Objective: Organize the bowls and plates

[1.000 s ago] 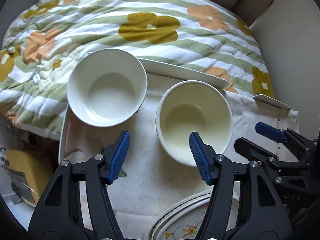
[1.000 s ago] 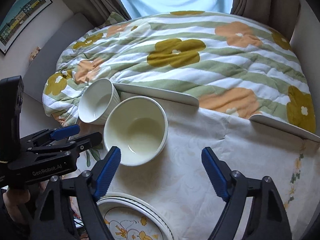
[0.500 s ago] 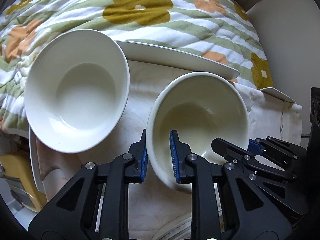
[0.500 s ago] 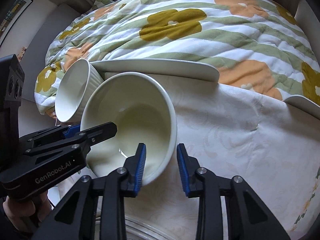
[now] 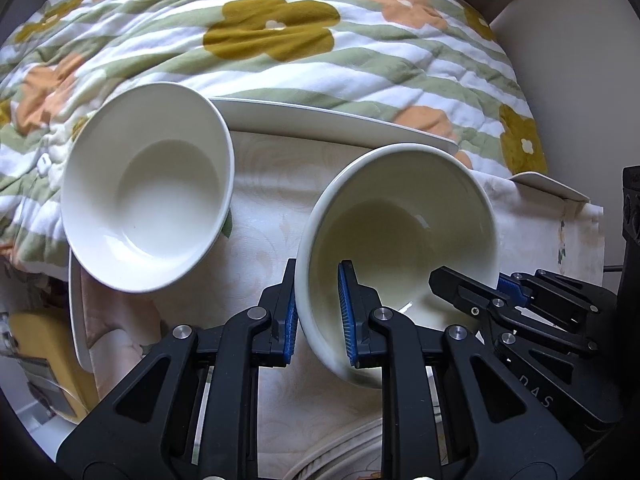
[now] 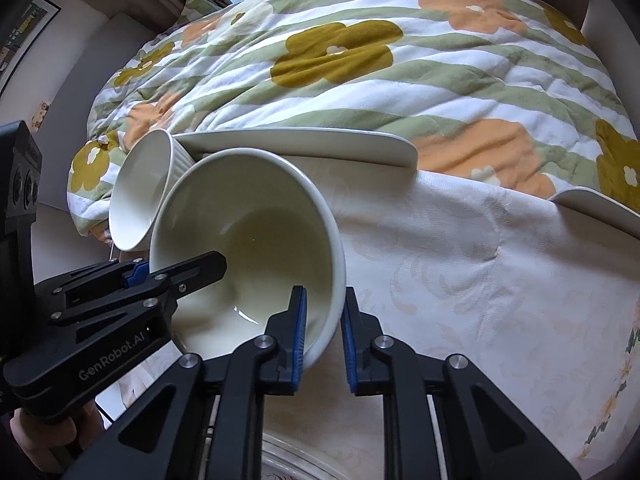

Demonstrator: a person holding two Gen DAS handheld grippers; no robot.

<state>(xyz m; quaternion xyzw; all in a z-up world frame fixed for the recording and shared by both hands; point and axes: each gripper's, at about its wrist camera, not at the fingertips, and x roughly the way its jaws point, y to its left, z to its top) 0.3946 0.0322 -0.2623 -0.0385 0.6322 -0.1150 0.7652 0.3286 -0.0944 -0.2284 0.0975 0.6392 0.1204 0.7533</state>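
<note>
Near the front edge of the tablecloth (image 6: 460,264): cream bowl (image 5: 404,248) pinched at opposite rims by left gripper (image 5: 318,316) and right gripper (image 6: 323,338).
Best lifted level, both grips matched, clear of the white bowl (image 5: 148,208) at the left edge. Against a second ago: grippers wide open then, closed on the rim now; bowl tilted.

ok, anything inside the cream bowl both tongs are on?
No contents: the cream bowl shows a bare glazed bottom. Only one pad of the left tongs and one of the right tongs reach inside its rim. Beneath it is hidden.
</note>
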